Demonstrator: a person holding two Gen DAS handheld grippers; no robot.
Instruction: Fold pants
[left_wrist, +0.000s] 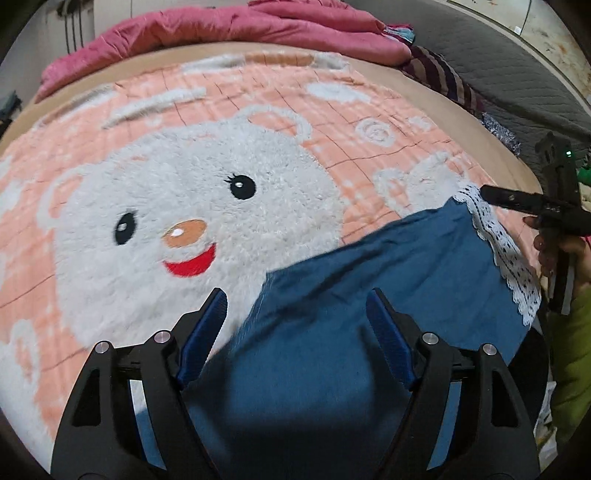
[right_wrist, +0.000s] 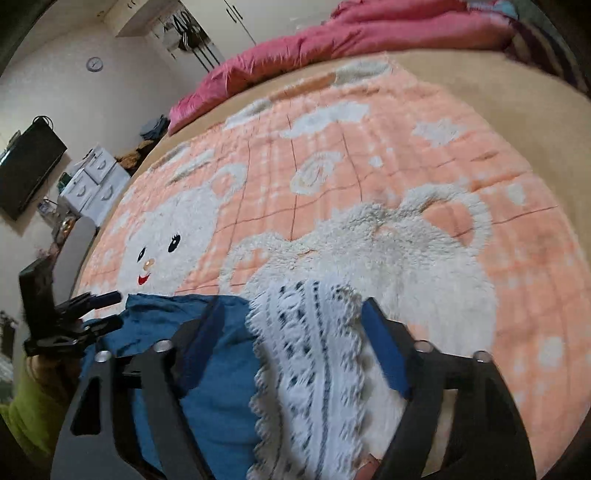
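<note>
The blue cotton pants (left_wrist: 369, 295) with a white lace hem (right_wrist: 314, 369) lie on the near part of the bed, directly under both of your tools. Your left gripper (left_wrist: 295, 306) hangs over the blue cloth with its blue-padded jaws spread wide; cloth lies below the gap, and the pads do not press on it. Your right gripper (right_wrist: 291, 325) hovers over the lace hem, jaws also apart, with the lace and a strip of blue fabric showing between them; neither pad is seen pinching the cloth. From the left wrist view, your right hand (left_wrist: 554, 254) shows at the right edge, with a lime-green sleeve (left_wrist: 572, 350) below it.

Beneath the pants spreads a fluffy peach-and-white blanket with a bear face (left_wrist: 177, 229), covering a tan bed sheet (right_wrist: 498, 96). Beyond that, a crumpled pink quilt (left_wrist: 229, 29) lies along the far edge of the bed. Farther off, in the right wrist view, stand white plastic drawers (right_wrist: 92, 181), a black wall-mounted screen (right_wrist: 26, 166) and a round wall clock (right_wrist: 94, 64).
</note>
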